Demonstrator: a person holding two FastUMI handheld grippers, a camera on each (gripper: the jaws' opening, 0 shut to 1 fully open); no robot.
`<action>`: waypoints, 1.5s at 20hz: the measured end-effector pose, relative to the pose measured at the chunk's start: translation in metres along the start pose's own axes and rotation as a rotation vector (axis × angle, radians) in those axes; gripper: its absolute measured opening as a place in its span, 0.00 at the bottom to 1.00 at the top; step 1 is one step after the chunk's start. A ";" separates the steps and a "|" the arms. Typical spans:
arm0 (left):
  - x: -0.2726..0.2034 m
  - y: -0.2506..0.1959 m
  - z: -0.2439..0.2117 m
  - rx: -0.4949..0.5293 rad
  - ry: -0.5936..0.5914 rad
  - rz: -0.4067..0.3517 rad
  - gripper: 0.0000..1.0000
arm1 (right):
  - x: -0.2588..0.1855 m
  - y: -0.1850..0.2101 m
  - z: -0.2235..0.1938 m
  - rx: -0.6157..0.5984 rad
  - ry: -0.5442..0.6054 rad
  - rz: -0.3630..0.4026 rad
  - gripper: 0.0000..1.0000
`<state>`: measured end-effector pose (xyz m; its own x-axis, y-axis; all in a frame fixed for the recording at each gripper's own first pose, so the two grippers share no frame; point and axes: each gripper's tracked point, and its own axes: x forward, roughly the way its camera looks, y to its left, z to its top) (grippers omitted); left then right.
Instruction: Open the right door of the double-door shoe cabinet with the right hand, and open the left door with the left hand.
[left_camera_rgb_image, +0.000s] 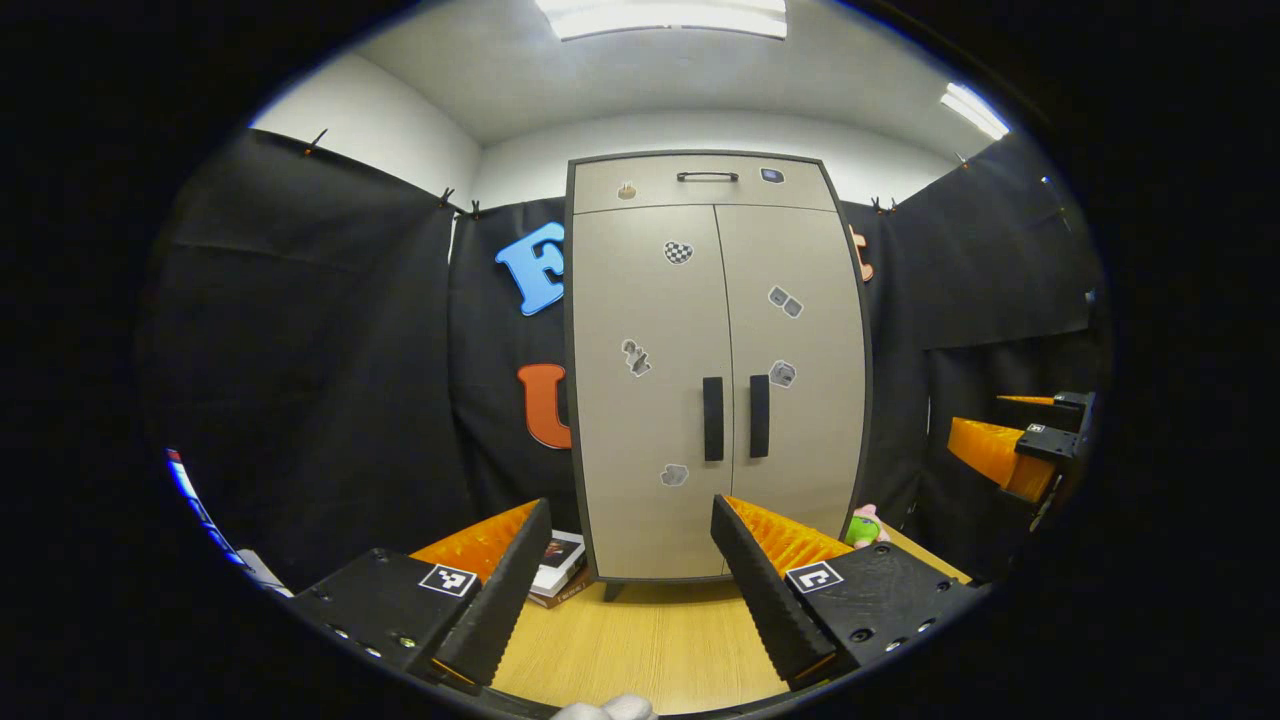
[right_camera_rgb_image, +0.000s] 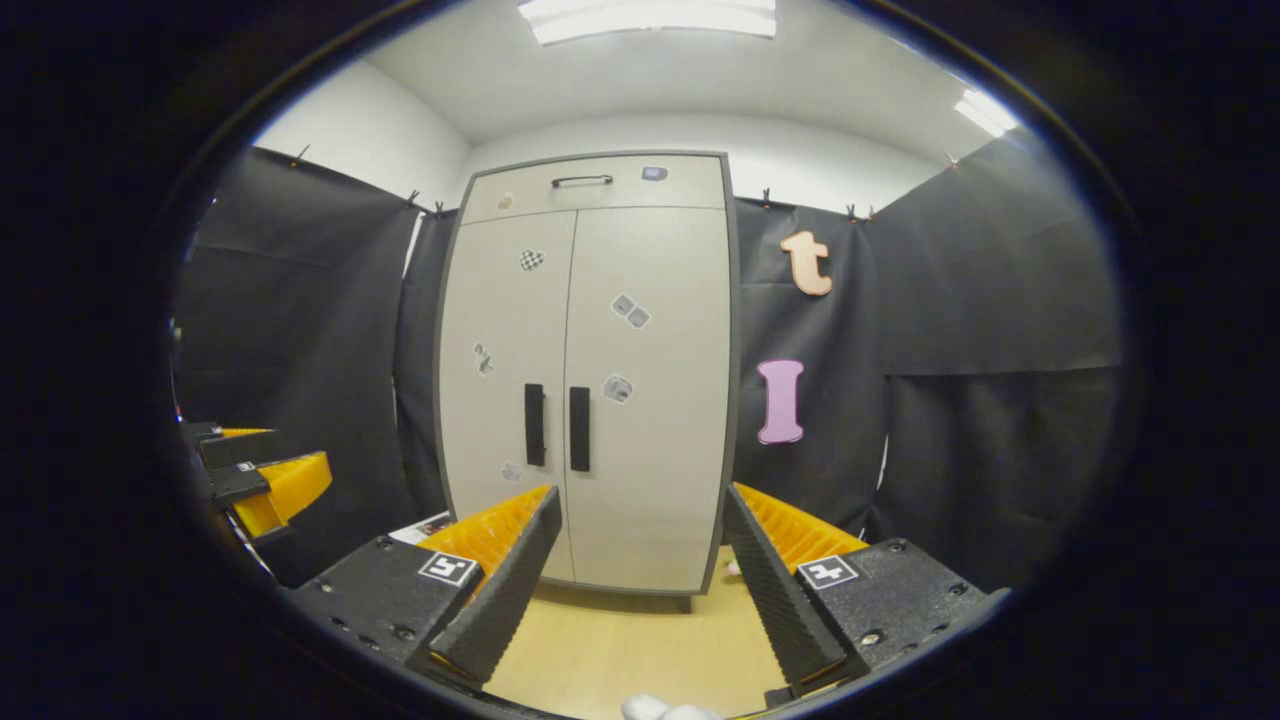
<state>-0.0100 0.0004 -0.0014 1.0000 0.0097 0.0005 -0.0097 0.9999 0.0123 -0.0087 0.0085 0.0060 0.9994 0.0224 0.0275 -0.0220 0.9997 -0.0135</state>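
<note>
Right gripper (right_camera_rgb_image: 640, 590) agape, empty; right door handle (right_camera_rgb_image: 579, 429) stands upright ahead, slightly left, well apart.

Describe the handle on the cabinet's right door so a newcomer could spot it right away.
Find the tall beige cabinet standing on the wooden table. Two dark vertical handles flank the seam where its doors meet. The right door handle is the one right of that seam, just below a small grey sticker.
</note>
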 end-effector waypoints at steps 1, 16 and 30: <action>-0.001 0.001 0.000 0.001 -0.002 0.000 0.96 | 0.000 0.000 0.000 -0.004 -0.004 -0.001 1.00; -0.004 0.038 -0.013 0.017 0.014 0.054 0.96 | 0.065 0.027 -0.006 -0.016 0.020 -0.016 1.00; -0.009 0.087 -0.030 0.035 0.064 0.213 0.96 | 0.270 0.081 -0.015 0.053 0.071 -0.011 0.97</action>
<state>-0.0200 0.0875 -0.0308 0.9732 0.2229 -0.0569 -0.2200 0.9741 0.0529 0.2602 0.0954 -0.0026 0.9990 0.0119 -0.0440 -0.0101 0.9992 0.0394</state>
